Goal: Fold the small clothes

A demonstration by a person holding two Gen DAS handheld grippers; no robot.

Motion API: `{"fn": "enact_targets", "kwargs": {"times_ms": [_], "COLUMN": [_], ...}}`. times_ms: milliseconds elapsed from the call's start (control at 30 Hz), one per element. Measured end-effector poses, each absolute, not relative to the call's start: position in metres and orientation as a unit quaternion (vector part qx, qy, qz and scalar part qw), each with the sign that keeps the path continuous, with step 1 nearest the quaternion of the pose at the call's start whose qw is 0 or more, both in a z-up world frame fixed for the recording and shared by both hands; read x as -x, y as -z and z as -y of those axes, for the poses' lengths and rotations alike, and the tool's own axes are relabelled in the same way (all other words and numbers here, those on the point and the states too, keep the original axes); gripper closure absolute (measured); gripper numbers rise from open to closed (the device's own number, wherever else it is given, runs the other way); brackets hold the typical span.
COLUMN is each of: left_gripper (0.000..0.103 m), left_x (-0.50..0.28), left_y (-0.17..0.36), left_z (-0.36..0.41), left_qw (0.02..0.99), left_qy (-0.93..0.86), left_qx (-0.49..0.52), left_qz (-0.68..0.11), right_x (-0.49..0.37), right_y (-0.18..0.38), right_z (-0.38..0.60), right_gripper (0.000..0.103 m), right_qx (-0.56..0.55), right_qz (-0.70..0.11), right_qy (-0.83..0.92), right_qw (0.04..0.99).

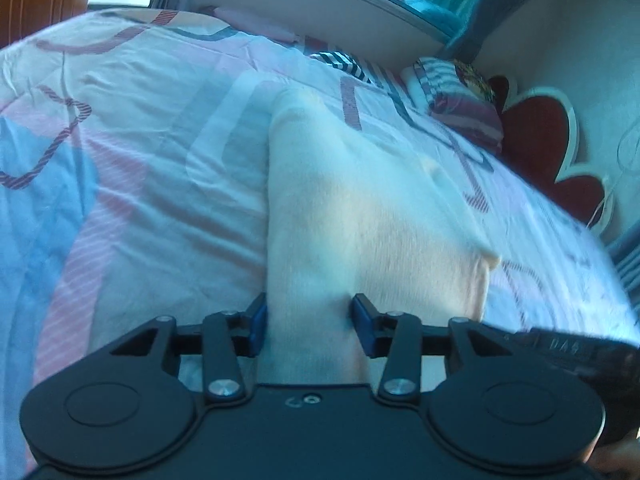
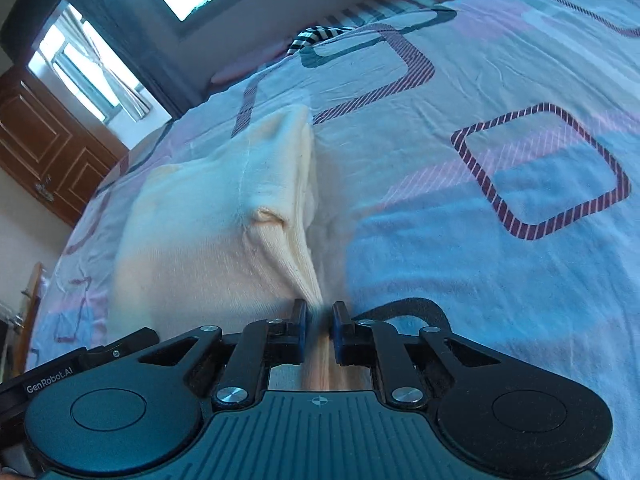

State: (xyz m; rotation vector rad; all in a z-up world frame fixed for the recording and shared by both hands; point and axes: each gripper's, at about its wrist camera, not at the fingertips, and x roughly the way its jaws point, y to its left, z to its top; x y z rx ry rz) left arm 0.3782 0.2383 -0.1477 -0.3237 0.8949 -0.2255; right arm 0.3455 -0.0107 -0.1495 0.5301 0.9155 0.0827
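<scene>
A cream knit garment lies on the patterned bedspread, stretched away from me. My left gripper is shut on a wide fold of its near edge; the cloth fills the gap between the blue pads. In the right wrist view the same garment bunches into a narrow ridge that runs into my right gripper, whose jaws stand close together and pinch the cloth. The near hem rises off the bed at both grips.
The bedspread spreads wide to the right. A black-and-white striped cloth lies at the far edge, and a striped pillow leans by the red heart headboard. A wooden door stands beyond the bed.
</scene>
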Motion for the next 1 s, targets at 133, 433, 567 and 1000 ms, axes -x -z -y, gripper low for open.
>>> {"fn": "enact_targets", "kwargs": {"times_ms": [133,433,567,1000], "left_gripper": [0.056,0.042,0.028,0.001], "left_x": [-0.373,-0.373,-0.372,-0.367], "left_y": [0.146,0.143,0.143,0.145], "left_z": [-0.232,-0.218,-0.212,-0.203], "left_qw": [0.887,0.89,0.891,0.886], "left_qy": [0.104,0.102,0.106,0.079], "left_qx": [0.138,0.104,0.091,0.05], "left_qz": [-0.428,-0.431,-0.432,-0.455], "right_x": [-0.327,-0.307,-0.308,-0.309], "right_y": [0.137,0.144,0.147,0.151], "right_z": [0.004,-0.004,-0.012,-0.002], "right_gripper": [0.09,0.09,0.091,0.091], "right_qx": [-0.252,-0.212,-0.178,-0.178], "right_qz": [-0.418,-0.436,-0.436,-0.437], "right_qy": [-0.049,-0.037,-0.031,-0.025], "right_qw": [0.871,0.874,0.882,0.881]}}
